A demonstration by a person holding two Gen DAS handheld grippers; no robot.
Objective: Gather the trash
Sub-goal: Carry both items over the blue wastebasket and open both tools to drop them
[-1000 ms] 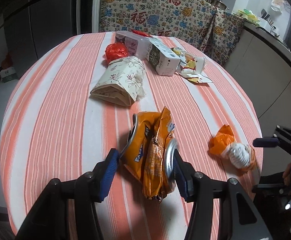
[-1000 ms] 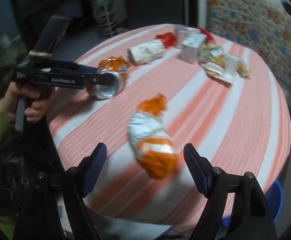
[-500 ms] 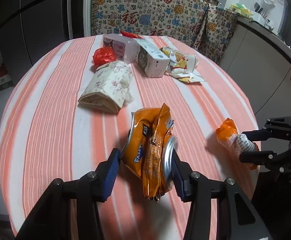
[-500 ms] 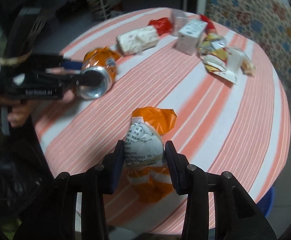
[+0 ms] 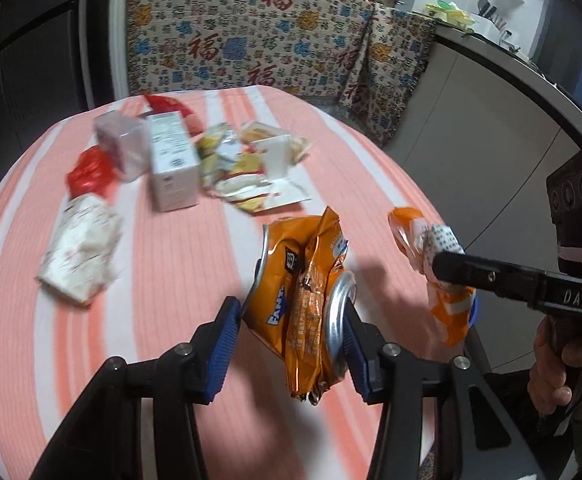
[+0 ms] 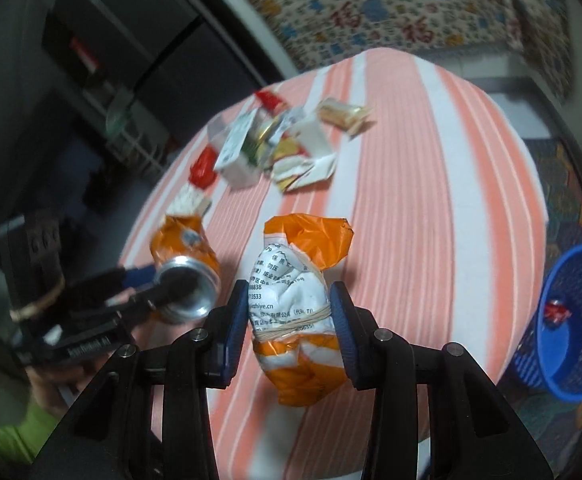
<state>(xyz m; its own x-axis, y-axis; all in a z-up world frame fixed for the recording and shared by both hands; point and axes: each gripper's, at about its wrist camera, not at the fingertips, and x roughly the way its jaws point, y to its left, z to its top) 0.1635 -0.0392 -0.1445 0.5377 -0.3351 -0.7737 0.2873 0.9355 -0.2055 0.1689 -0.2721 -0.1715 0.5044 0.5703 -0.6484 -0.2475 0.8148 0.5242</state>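
- Jaws check: your left gripper [image 5: 291, 332] pinches the crushed orange can [image 5: 303, 300] by its two ends, pads pressed on it; an orange wrapper is caught in the same grip.
- Your right gripper [image 6: 289, 324] has just been closing its jaws, and its pads now clamp the paper-wrapped orange bundle [image 6: 295, 312] across its middle, long axis running up and down between them.
- Both items look lifted clear of the striped surface [image 6: 431, 208].
- Key relation: the blue basket [image 6: 567, 320] sits on the floor off the surface's edge, to the right of your right gripper. Right hand is nearer; the left must cross over.
- Count: two items held, one basket with one small red scrap inside.
- On the surface: two white cartons, one red crumpled wrapper, one floral paper packet, one heap of torn snack packaging, pieces not countable.
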